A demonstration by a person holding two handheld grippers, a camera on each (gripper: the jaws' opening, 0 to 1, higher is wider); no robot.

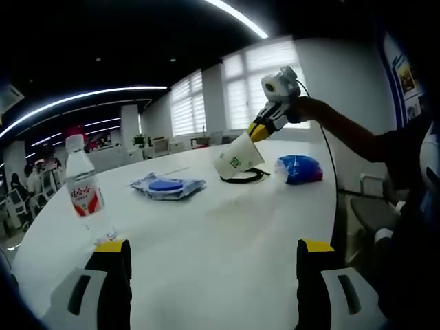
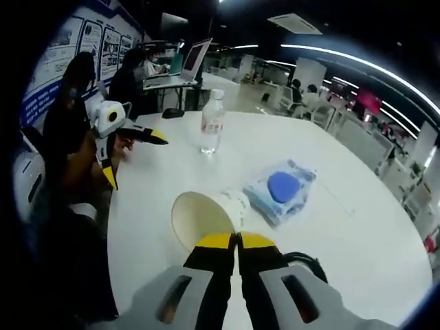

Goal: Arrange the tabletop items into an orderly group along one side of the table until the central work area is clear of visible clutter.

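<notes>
Cup (image 2: pixel 206 216) rim probably under gripper (image 2: pixel 237 242)

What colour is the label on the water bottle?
The water bottle has a red and white label, clearest in the left gripper view.

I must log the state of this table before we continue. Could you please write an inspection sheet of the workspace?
Surface: white table, mostly bare.
Job's things: water bottle upright near the left gripper; paper cup tilted, lifted by the right gripper; clear packet with blue disc lying flat; blue bag beyond the cup.
Clutter: nothing seen beyond these.
Grippers: left open, holding nothing; right shut on the cup's rim.
Cables: black cable coiled under the cup.
Surroundings: office, windows, people seated at desks.
</notes>
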